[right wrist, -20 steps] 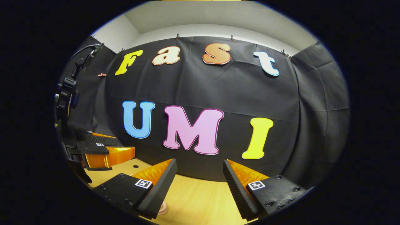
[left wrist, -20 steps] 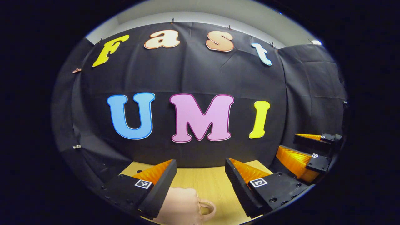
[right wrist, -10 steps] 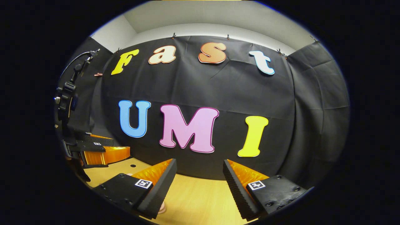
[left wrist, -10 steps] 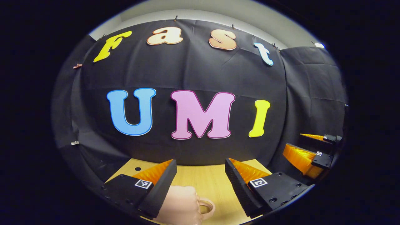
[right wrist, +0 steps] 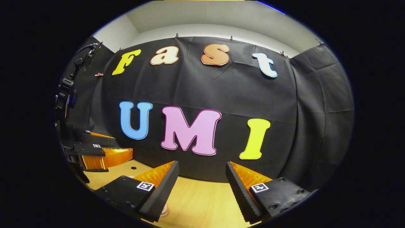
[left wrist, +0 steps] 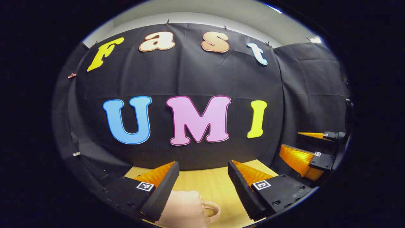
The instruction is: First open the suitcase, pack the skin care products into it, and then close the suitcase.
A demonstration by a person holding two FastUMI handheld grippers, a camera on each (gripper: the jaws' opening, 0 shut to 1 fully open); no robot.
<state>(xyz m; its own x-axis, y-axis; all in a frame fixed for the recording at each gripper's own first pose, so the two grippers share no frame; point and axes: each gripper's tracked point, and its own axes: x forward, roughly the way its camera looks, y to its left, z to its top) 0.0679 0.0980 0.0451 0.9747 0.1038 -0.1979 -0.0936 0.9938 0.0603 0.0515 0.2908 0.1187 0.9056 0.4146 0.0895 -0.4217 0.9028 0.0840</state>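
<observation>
A pale pink suitcase [left wrist: 186,207] with a loop handle [left wrist: 211,210] lies low on the wooden table [left wrist: 208,183], partly behind my left finger; I cannot tell whether it is open or closed. My left gripper [left wrist: 203,164] is open above it, touching nothing. In the right gripper view, my right gripper [right wrist: 201,164] is open over the table [right wrist: 202,199], and a small pink bit [right wrist: 164,211] peeks out by its left finger. Each gripper shows in the other's view, open and empty: the right gripper [left wrist: 291,141] and the left gripper [right wrist: 120,145].
The black cloth wall stands close behind the table's far edge. A dark device on a stand [right wrist: 65,98] rises at the left in the right gripper view. A small hole [right wrist: 131,167] marks the tabletop near the left gripper.
The left gripper view has swung slightly to the right and tipped up a little. The right gripper has barely moved. Both grippers stay open.
</observation>
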